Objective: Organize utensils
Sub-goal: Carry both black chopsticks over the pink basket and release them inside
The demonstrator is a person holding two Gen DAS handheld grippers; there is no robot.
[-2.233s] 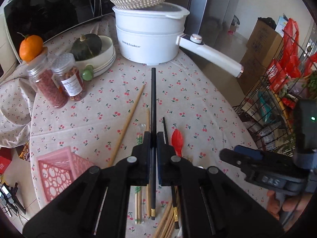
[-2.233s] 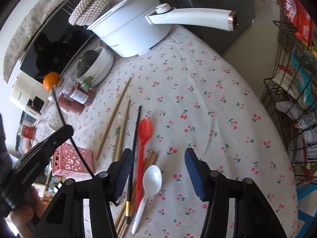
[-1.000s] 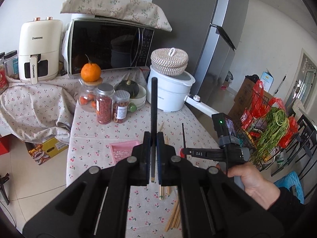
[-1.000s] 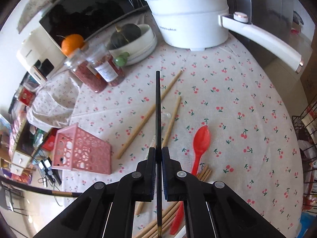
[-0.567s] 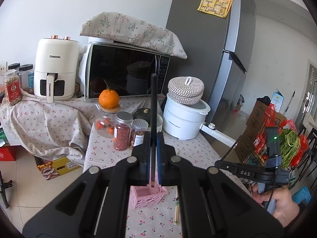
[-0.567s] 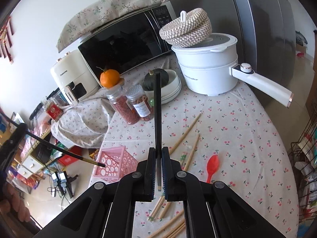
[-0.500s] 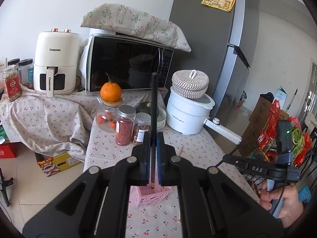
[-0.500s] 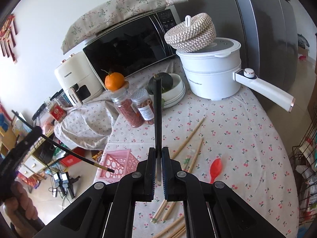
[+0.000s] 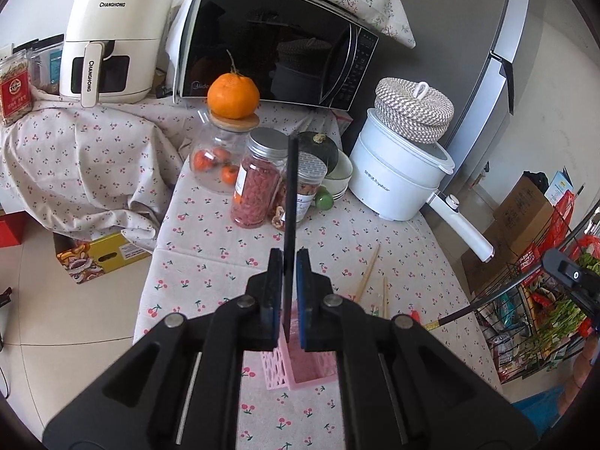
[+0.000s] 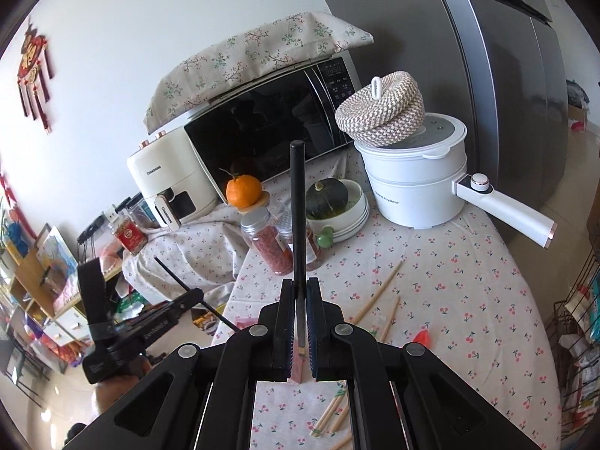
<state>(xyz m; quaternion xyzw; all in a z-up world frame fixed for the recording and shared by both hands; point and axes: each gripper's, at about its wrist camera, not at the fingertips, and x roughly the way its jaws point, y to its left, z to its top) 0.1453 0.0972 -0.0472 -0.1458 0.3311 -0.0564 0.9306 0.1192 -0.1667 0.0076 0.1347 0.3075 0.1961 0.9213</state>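
Note:
My left gripper (image 9: 288, 292) is shut on a black chopstick (image 9: 290, 202) that points up, with its lower end over the pink perforated basket (image 9: 300, 369) on the cherry-print tablecloth. My right gripper (image 10: 299, 322) is shut on a second black chopstick (image 10: 297, 225), also upright, above the same pink basket (image 10: 296, 369). Wooden chopsticks (image 9: 369, 273) and a red spoon (image 10: 423, 336) lie on the cloth to the right. The left gripper also shows at the left of the right wrist view (image 10: 187, 300).
Two spice jars (image 9: 258, 183), a glass jar with an orange (image 9: 233, 95) on it, a bowl with a dark squash (image 10: 326, 195) and a white electric pot (image 9: 397, 176) stand behind. A microwave (image 9: 273, 37), air fryer (image 9: 108, 33), fridge and wire rack (image 9: 543, 300) surround the table.
Both grippers rose from the table with a black chopstick each, the right one having closed on its chopstick, and moved left over the pink basket. They now sit lower and closer to it.

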